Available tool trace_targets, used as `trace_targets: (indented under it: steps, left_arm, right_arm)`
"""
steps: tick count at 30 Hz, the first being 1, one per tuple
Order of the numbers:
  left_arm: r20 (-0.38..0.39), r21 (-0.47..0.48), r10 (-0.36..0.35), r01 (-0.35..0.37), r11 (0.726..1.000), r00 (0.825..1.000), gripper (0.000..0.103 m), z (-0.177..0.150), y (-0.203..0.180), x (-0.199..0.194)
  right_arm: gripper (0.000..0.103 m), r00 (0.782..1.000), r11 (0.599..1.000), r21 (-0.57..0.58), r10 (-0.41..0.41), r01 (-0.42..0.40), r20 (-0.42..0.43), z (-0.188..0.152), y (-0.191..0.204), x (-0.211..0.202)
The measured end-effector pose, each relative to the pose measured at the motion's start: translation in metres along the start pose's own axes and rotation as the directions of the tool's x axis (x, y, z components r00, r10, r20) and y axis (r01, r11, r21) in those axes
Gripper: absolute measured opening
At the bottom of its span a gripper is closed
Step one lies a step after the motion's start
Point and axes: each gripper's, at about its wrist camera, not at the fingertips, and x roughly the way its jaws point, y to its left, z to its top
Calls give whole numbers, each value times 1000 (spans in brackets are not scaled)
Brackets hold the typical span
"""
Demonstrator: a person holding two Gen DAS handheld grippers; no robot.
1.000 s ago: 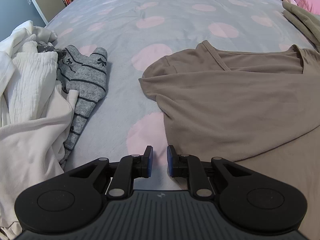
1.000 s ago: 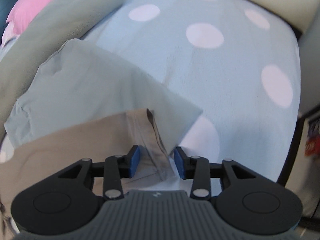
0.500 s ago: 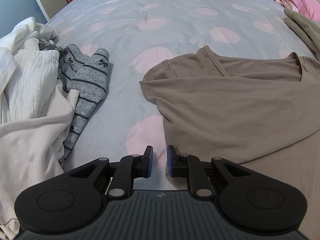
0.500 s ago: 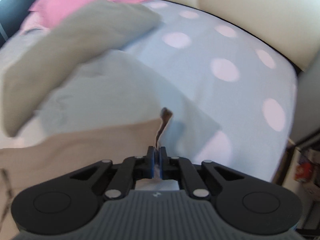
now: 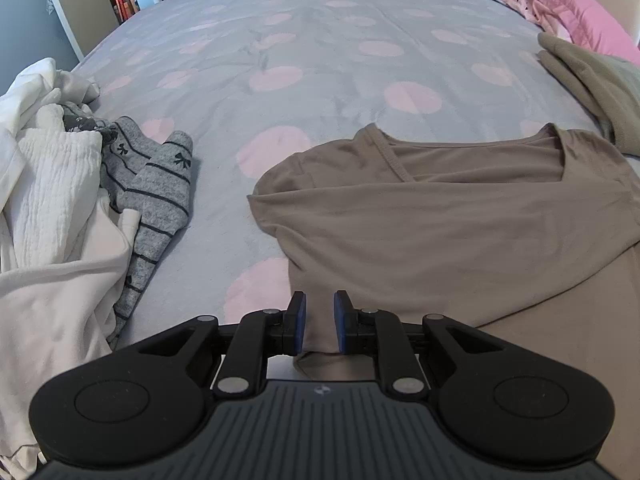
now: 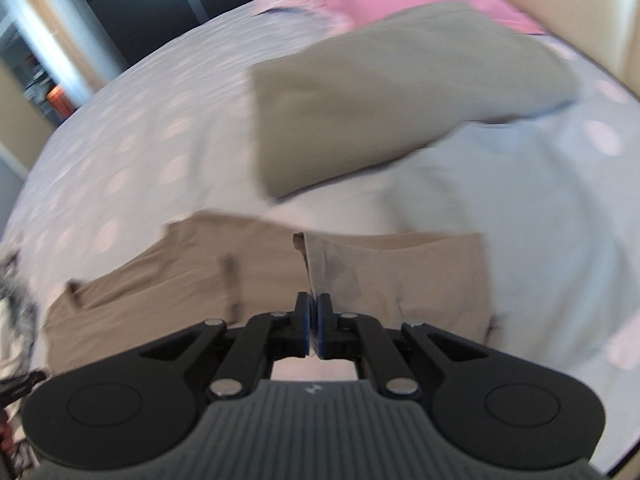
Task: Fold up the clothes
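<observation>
A tan V-neck shirt [image 5: 440, 220] lies spread on the dotted bed sheet [image 5: 320, 40], neckline toward the far side. My left gripper [image 5: 320, 318] hovers over the shirt's near left edge. Its pads stand a narrow gap apart, with the tan fabric showing in the gap and not pinched. In the blurred right wrist view my right gripper [image 6: 314, 320] is shut on a raised fold of the tan shirt [image 6: 380, 272], which hangs up off the bed from the pads.
A heap of white clothes [image 5: 48, 200] and a grey striped garment [image 5: 160, 184] lie at the left. A folded olive-grey garment [image 5: 592, 76] and pink pillows [image 5: 568, 4] sit at the far right. A folded light blue garment [image 6: 500, 180] lies beside the shirt.
My right gripper closed on the shirt's edge, then rose and swung across the bed with it, rolling as it went. The shirt's near edge slid under my left gripper, which stayed put.
</observation>
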Motion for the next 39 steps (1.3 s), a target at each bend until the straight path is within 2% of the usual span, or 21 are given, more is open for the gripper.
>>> trace_targets:
  steps: [7, 9, 14, 20, 25, 28, 31, 34, 38, 39]
  left_arm:
    - [7, -15, -29, 29, 999, 1000, 13, 1, 1, -7]
    - [9, -18, -40, 40, 999, 999, 13, 1, 2, -9]
    - [10, -23, -74, 74, 997, 997, 13, 2, -1, -12]
    - [5, -5, -130, 130, 991, 991, 13, 4, -16, -14]
    - [-3, 1, -204, 204, 979, 979, 13, 3, -28, -16]
    - [-6, -6, -251, 251, 968, 968, 13, 3, -34, -16]
    - [-16, -4, -288, 288, 958, 957, 13, 3, -44, -13]
    - [-36, 17, -316, 317, 948, 948, 13, 4, -60, -10]
    - [-50, 27, -369, 370, 929, 928, 14, 9, -86, -3]
    - [-48, 27, -379, 381, 924, 924, 17, 11, -94, -1]
  right_arm:
    - [4, 986, 982, -102, 155, -160, -64, -9, 89, 18]
    - [4, 981, 972, -142, 176, -187, -87, -15, 114, 25]
    - [4, 970, 949, -233, 179, -214, -163, -32, 163, 49]
    - [4, 960, 932, -299, 130, -203, -249, -50, 191, 81]
    - [11, 943, 925, -312, 116, -217, -313, -63, 197, 102]
    - [27, 944, 922, -320, 119, -220, -306, -63, 193, 99]
    - [27, 956, 928, -316, 110, -197, -273, -55, 178, 92]
    - [27, 967, 943, -303, 60, -136, -247, -50, 155, 92]
    - [27, 967, 965, -251, 11, -77, -254, -47, 117, 98]
    - [27, 966, 968, -240, 6, -70, -257, -47, 108, 99]
